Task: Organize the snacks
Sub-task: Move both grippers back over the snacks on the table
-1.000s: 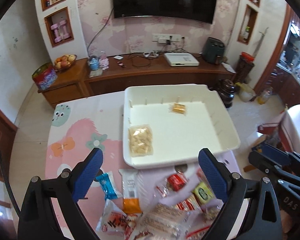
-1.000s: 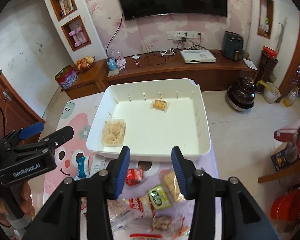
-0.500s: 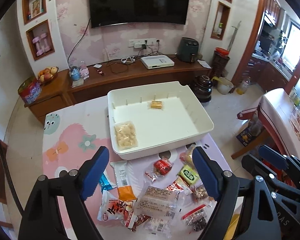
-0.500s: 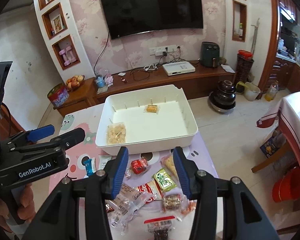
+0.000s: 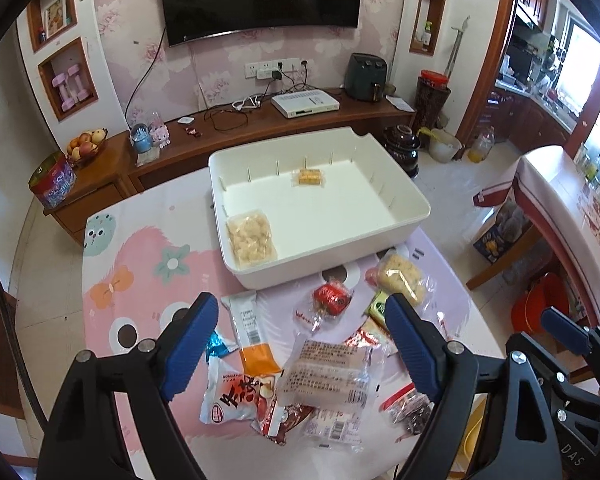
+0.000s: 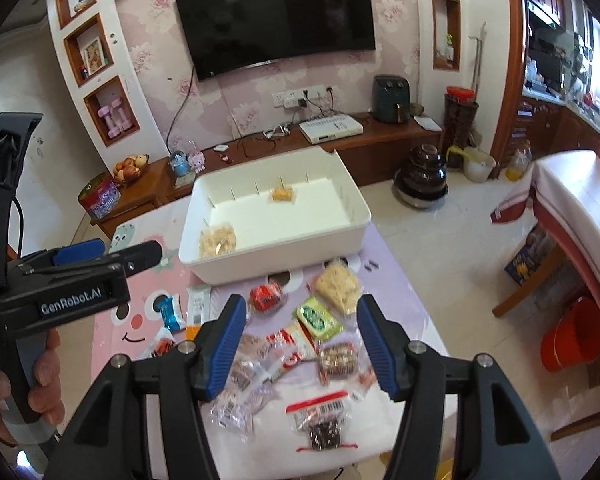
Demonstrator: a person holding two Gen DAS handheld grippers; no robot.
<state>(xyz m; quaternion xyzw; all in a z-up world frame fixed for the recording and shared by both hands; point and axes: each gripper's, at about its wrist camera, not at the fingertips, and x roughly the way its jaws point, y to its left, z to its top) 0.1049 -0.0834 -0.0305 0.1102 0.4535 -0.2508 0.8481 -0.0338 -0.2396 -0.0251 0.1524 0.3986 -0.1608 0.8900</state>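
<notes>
the left gripper [image 5: 302, 340] hangs above the near end of the table [image 5: 140, 276], jaws spread wide with nothing between the pads; the pile of snack packets lies below and between its fingers. the right gripper [image 6: 300, 340] hangs over the same pile, jaws apart and empty, and they have just been opening. a hand [image 6: 24, 384] holds the left gripper's handle at the lower left of the right wrist view. ahead of both grippers, past the pile, sits the white bin [image 5: 412, 216]; inside it a clear bag of pale puffs [image 5: 250, 236] lies in the corner nearest the left gripper's left finger, and a small yellow packet [image 5: 309, 178] lies by the far wall. between the left gripper's fingers, in order from the left finger: a blue candy wrapper [image 5: 217, 344] touching the finger's inner side, a long white and orange packet [image 5: 250, 328], a red wrapped snack [image 5: 332, 298] nearer the bin, and a clear packet with printed text [image 5: 328, 374] in the middle. a white bag with red characters [image 5: 236, 396] lies just below the left finger tip. between the right gripper's fingers lie a green packet [image 6: 318, 318] and a brown round snack in clear wrap [image 6: 338, 360]; a yellow crumbly cake in clear wrap [image 6: 338, 286] sits just ahead of the right finger tip, close to the bin's front wall. a dark snack bag with a red label [image 6: 322, 420] lies closest to the right gripper's body.
</notes>
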